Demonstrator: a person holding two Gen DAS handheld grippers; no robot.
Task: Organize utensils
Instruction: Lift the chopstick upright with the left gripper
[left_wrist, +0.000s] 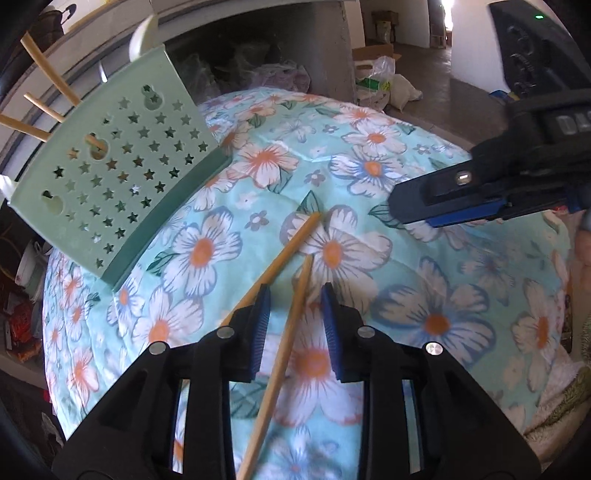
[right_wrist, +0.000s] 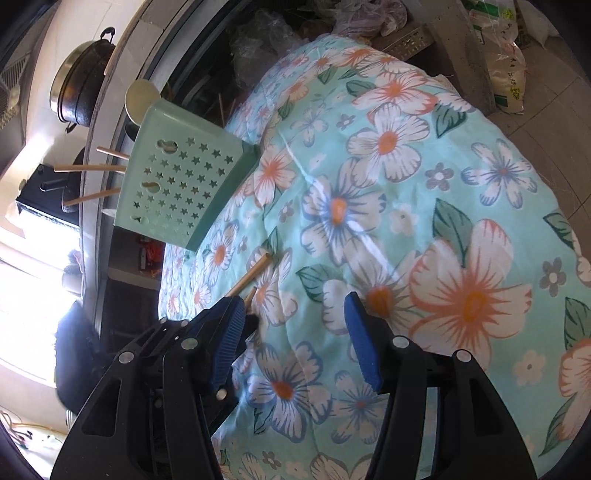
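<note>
A: Left wrist view: the left claw (left_wrist: 295, 295) has two wooden chopsticks (left_wrist: 284, 350) near it. One runs through the gap between the pads, and I see no pad pressing on it, so I'd call that claw released. The other lies outside its left pad, the tips splayed apart on the floral quilt (left_wrist: 424, 277).

B: And the right claw (right_wrist: 295, 325)?

A: Spread wide, nothing in it, hovering over the same quilt. The green star-punched holder (left_wrist: 110, 177) lies tipped on its side at the quilt's far edge, with other chopsticks poking out of its mouth.

B: So what might fail?

A: Closing now would likely catch only one stick, and the soft quilt could let it roll or pivot. Feeding sticks into a holder lying flat risks nudging it off the edge.
</note>
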